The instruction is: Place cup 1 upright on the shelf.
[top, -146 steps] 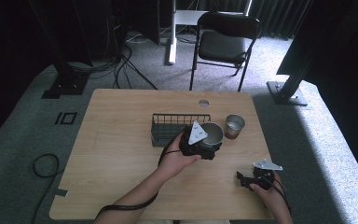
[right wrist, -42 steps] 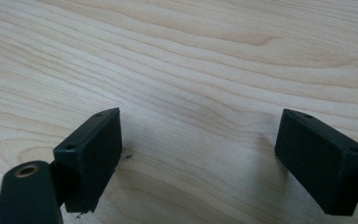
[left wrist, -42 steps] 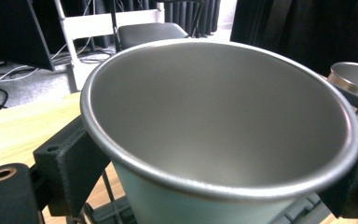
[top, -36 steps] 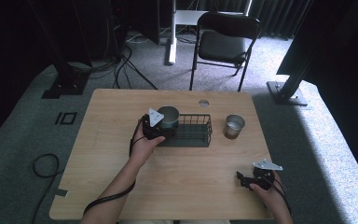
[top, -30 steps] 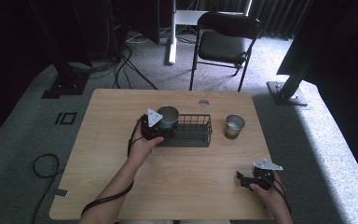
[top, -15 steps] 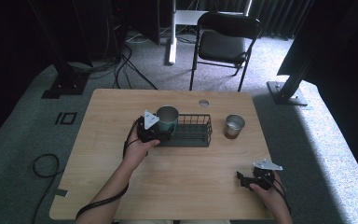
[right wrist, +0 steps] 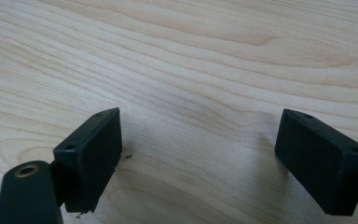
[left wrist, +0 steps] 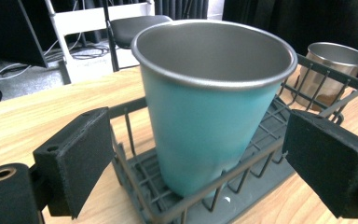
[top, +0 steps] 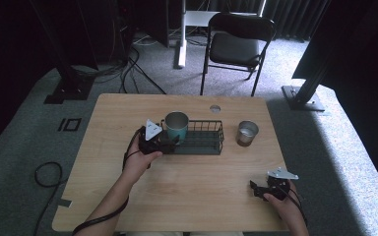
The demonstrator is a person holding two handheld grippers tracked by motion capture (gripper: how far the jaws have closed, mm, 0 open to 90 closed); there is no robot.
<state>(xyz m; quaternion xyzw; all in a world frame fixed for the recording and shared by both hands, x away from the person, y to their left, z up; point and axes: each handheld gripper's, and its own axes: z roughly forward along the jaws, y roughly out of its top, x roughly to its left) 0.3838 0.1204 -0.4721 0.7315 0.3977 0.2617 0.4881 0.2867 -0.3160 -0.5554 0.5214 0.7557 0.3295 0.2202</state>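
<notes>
A teal metal cup stands upright in the left end of a dark wire basket on the wooden table. My left gripper sits just left of the basket and points at the cup. In the left gripper view its jaws stand apart on either side of the teal cup, short of it, and the pads touch nothing. The basket's front wire runs between them. My right gripper rests low over the table's front right, open over bare wood.
A plain steel cup stands on the table right of the basket, also seen as the steel cup behind the wire rim. A small round hole lies near the table's far edge. A black chair stands beyond the table.
Several seconds ago the left gripper held the cup at the basket's right end. Over the last second it has drawn back leftward from the cup. The right gripper has kept still.
</notes>
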